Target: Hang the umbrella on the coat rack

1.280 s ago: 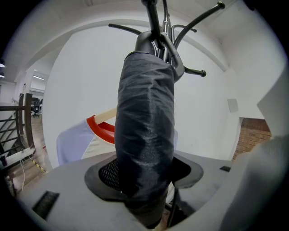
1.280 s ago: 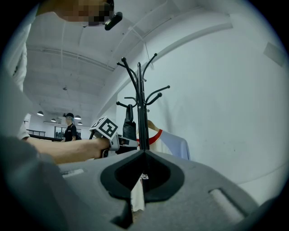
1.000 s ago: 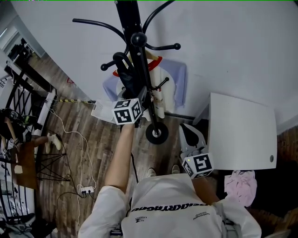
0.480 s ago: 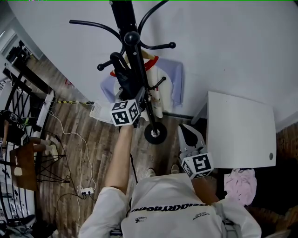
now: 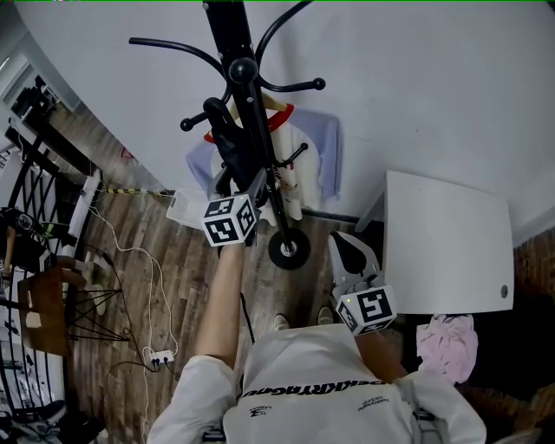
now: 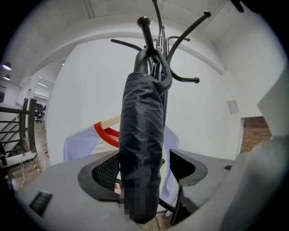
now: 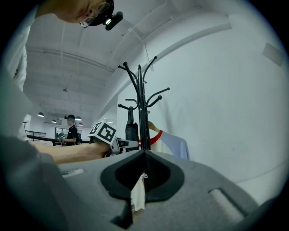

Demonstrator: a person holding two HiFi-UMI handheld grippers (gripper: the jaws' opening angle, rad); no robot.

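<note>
One black umbrella (image 6: 141, 149) hung on the single coat rack (image 5: 232, 26) at upper centre, between the left gripper (image 6: 146, 169)'s wide jaws, which had just been opening (the right gripper (image 7: 143, 155), lower right, had its jaws together).

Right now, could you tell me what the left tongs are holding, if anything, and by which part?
Nothing: the left tongs have just been opening, and the umbrella hangs ungripped between them.
</note>
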